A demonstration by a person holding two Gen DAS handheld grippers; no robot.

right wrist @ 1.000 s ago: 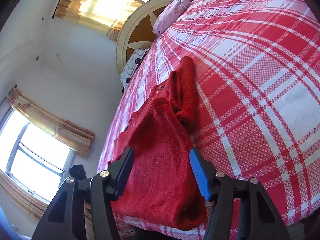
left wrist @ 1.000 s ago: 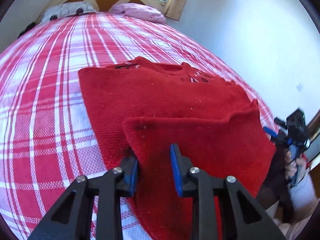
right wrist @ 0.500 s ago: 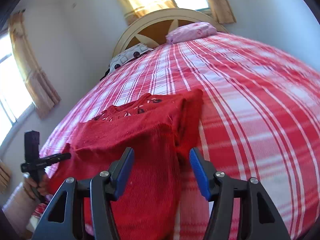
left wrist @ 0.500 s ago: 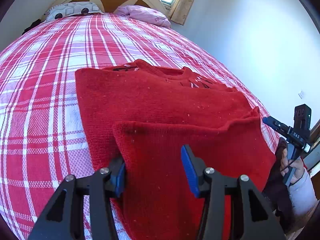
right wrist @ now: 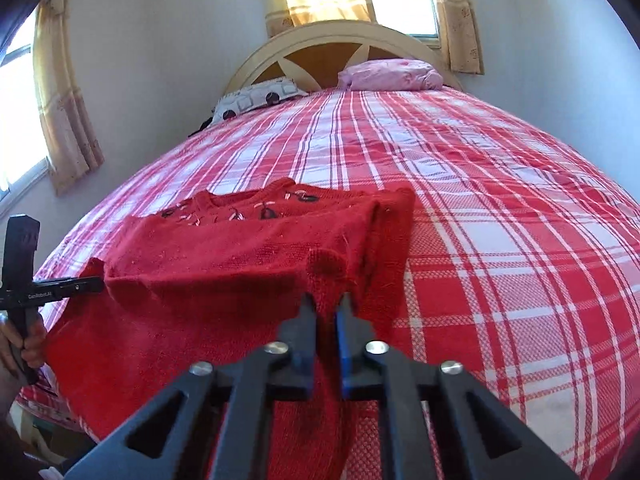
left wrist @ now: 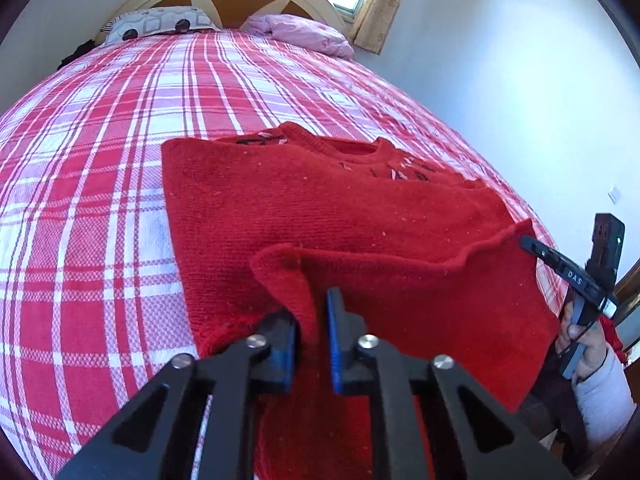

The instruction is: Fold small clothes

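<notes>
On the plaid bed [left wrist: 100, 184], our left gripper [left wrist: 312, 312] and right gripper [right wrist: 326, 308] have just closed, pinching the red sweater's [left wrist: 340, 208] near hem.

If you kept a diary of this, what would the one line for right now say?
stage: lifting hem | left gripper: shut on red sweater | right gripper: shut on red sweater | bed: sweater's collar end resting

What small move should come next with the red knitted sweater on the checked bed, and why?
Probably lift the hem and carry it toward the neckline. Both the left gripper and right gripper have just closed on the red knitted sweater, pinching its near hem, raised off the red-and-white checked bedspread.
</notes>
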